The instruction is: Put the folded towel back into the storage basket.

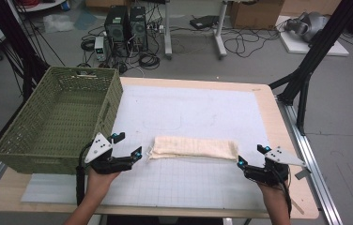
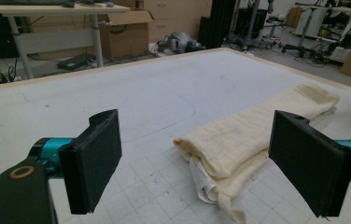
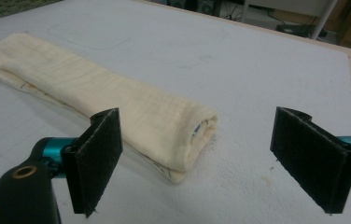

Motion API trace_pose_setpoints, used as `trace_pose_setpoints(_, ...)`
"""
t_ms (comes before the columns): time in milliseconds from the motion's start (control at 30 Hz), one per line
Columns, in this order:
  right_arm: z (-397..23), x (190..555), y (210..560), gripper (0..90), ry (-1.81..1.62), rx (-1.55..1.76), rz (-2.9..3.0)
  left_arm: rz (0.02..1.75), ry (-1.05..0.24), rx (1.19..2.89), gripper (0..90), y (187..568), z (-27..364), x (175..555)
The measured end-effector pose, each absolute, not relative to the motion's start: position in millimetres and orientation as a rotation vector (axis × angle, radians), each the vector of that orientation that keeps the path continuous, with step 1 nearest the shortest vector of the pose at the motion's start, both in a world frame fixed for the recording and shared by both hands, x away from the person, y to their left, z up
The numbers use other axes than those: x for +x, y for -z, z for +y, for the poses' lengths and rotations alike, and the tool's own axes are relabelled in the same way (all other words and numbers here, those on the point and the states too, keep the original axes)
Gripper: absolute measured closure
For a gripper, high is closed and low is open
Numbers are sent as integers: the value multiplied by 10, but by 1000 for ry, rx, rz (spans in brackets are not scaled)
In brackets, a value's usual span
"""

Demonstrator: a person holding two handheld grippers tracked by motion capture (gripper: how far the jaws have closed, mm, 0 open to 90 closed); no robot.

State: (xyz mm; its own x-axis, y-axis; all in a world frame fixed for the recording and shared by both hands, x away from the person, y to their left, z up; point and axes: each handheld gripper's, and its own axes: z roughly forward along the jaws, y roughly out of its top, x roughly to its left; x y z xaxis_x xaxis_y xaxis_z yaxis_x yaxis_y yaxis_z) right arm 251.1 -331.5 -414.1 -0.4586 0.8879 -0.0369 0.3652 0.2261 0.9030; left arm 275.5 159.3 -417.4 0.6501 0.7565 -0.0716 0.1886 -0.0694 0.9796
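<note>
Both sets of fingers stand wide and empty: left gripper (image 1: 127,145) faces one end of the folded cloth (image 1: 193,148), right gripper (image 1: 250,155) the other, positioned for a two-ended lift. Cloth lies mid-bench (image 1: 268,101), basket (image 1: 52,117) alongside, probably its destination.

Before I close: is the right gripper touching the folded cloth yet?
Apart. In the right gripper view, the right gripper stands open, with bare mat between its pads and the folded cloth.

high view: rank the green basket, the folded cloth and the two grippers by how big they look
1. green basket, by far the largest.
2. folded cloth, a long narrow strip.
3. left gripper and right gripper, both open; they look about the same size, so no ranking between them.
</note>
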Motion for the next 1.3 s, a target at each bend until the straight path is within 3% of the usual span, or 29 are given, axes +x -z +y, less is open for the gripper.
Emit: trace_pose_setpoints(1300, -3307, 2528, 4161, 154, -1172, 1163, 1962, 804, -499, 1649, 179, 4196, 1520, 2803)
